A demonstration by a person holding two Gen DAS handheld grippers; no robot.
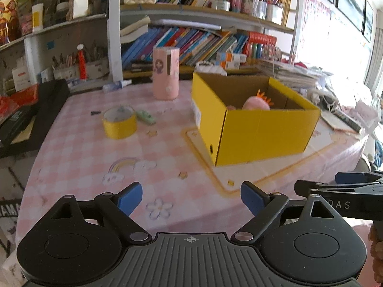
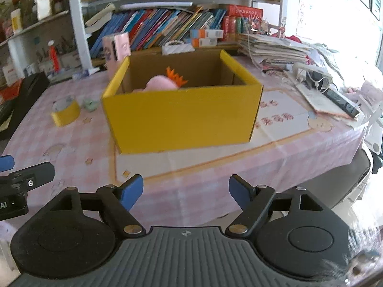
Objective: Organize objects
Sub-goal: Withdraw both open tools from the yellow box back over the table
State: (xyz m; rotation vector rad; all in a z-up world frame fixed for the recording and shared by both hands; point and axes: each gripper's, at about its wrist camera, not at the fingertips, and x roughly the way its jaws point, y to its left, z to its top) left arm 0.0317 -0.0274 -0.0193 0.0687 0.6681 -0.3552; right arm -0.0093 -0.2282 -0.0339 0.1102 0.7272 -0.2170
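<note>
A roll of yellow tape (image 1: 119, 123) stands on its flat side on the pink checked tablecloth (image 1: 79, 148), its white core facing up, with a small pale green toy (image 1: 145, 117) just beside it on the right. Behind them a pink cylindrical holder (image 1: 166, 73) stands upright, printed with a cartoon figure. Further right sits an open yellow cardboard box (image 1: 258, 134) with plain brown inner walls; a pink plush toy (image 1: 256, 104) with orange spikes lies inside it, only its top showing above the near wall.

The left gripper (image 1: 191, 199) hovers over the near edge of the table, its blue-padded fingers (image 1: 130, 198) spread wide with nothing between them. The right gripper (image 2: 186, 192) is likewise held with fingers (image 2: 130, 192) apart and empty, facing the box's long near wall.

The left wrist view alone shows a small white bottle (image 1: 117, 86) lying on its side behind the tape, the black case (image 1: 36, 119) at the table's left edge, and a round hole low on the box's short side. The right wrist view alone shows the stack of papers (image 2: 270, 45), a white power strip (image 2: 311, 74) and an open booklet (image 2: 328, 102) to the right of the box; there the pink holder is half hidden behind the box's far left corner.
</note>
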